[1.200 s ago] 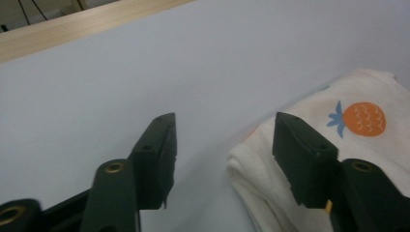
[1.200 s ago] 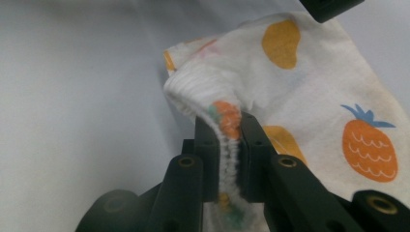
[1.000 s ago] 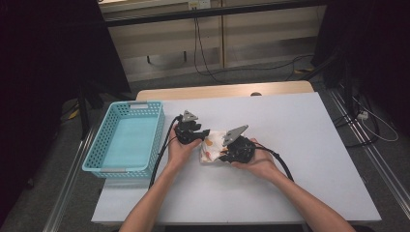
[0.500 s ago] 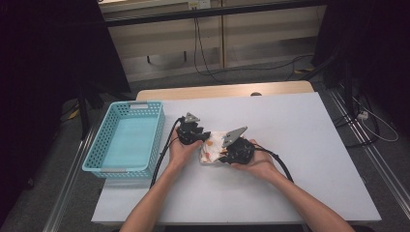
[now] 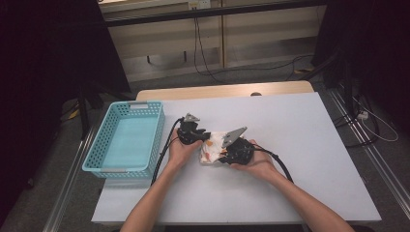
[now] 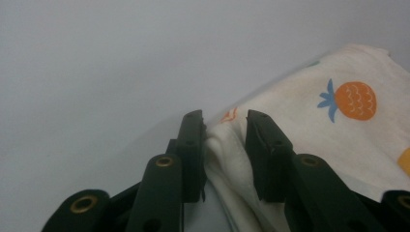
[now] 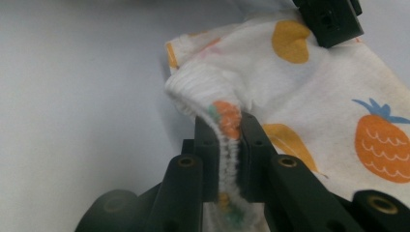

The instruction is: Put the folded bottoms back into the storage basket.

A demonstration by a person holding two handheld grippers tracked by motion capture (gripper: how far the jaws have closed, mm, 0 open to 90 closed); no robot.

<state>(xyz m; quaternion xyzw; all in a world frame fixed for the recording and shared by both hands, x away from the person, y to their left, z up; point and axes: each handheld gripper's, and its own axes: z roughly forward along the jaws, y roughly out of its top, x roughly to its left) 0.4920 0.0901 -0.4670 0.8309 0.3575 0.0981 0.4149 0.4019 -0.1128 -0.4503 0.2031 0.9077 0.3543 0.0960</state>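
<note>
A small white cloth (image 5: 212, 145) printed with orange pineapples lies crumpled on the white table (image 5: 309, 145) between my two grippers. My left gripper (image 5: 207, 138) comes at it from the left. In the left gripper view its jaws (image 6: 225, 118) are closed around a thick fold at the cloth's (image 6: 338, 130) edge. My right gripper (image 5: 221, 154) sits at the cloth's near right side. Its jaws (image 7: 227, 123) are shut tight on the ribbed hem of the cloth (image 7: 314, 87), which stands up between them. The left gripper's jaw tip (image 7: 329, 19) shows at the far edge.
A light blue plastic basket (image 5: 99, 145) stands on the table's left side, close to the left hand. A black cable trails from each gripper toward the near edge. Bare tabletop stretches to the right and front.
</note>
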